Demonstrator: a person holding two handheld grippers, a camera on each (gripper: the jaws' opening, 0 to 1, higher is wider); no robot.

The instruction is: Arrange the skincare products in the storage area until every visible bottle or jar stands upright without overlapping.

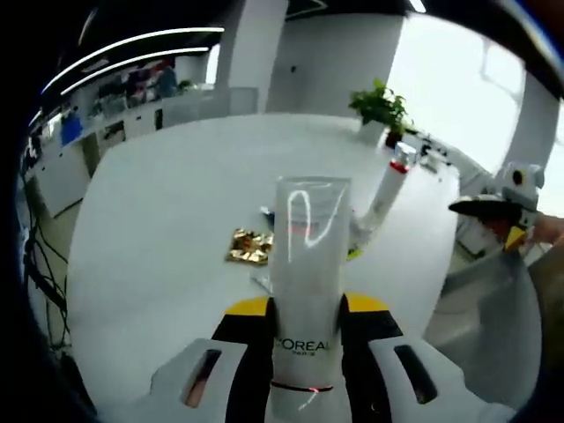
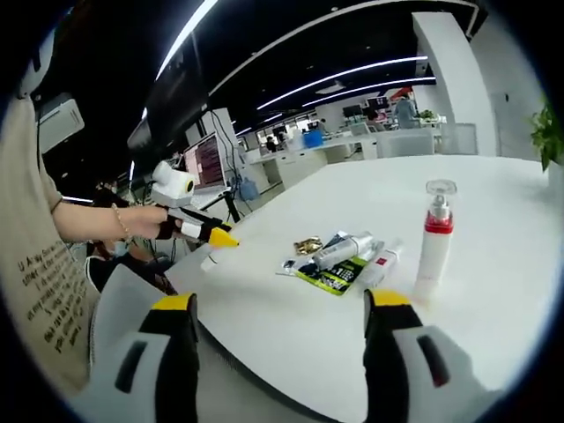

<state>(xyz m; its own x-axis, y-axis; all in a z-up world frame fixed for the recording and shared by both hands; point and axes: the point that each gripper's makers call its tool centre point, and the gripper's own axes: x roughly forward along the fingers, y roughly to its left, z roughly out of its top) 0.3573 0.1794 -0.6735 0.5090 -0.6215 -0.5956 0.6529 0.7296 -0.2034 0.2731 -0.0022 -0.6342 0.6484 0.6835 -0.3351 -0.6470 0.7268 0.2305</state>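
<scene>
In the left gripper view, my left gripper [image 1: 306, 352] is clamped on a white L'Oréal tube [image 1: 308, 282], jaws pressed against its lower body, with the flat crimped end pointing away from me. I judge it is held this way so it can be set down on its cap end. Ahead of the jaws and slightly left on the white table [image 1: 159, 229] lies a crumpled gold wrapper [image 1: 248, 246]. Ahead and to the right stands the pump bottle with a red collar [image 1: 385, 189], upright, so it seems to need no correction. At the far right of that view the other gripper [image 1: 493, 211] hangs off the table edge. In the right gripper view, the left gripper [image 2: 207, 233] comes in from the left, held in a hand [image 2: 145, 220] near the table's edge. My right gripper [image 2: 282, 344] stands wide and holds nothing. Straight ahead of it, a grey tube [image 2: 342, 250] and a white tube [image 2: 381, 264] lie flat on a green sachet [image 2: 330, 275], overlapping. These are what remains to be stood up. The pump bottle [image 2: 434, 238] stands just right of them.
</scene>
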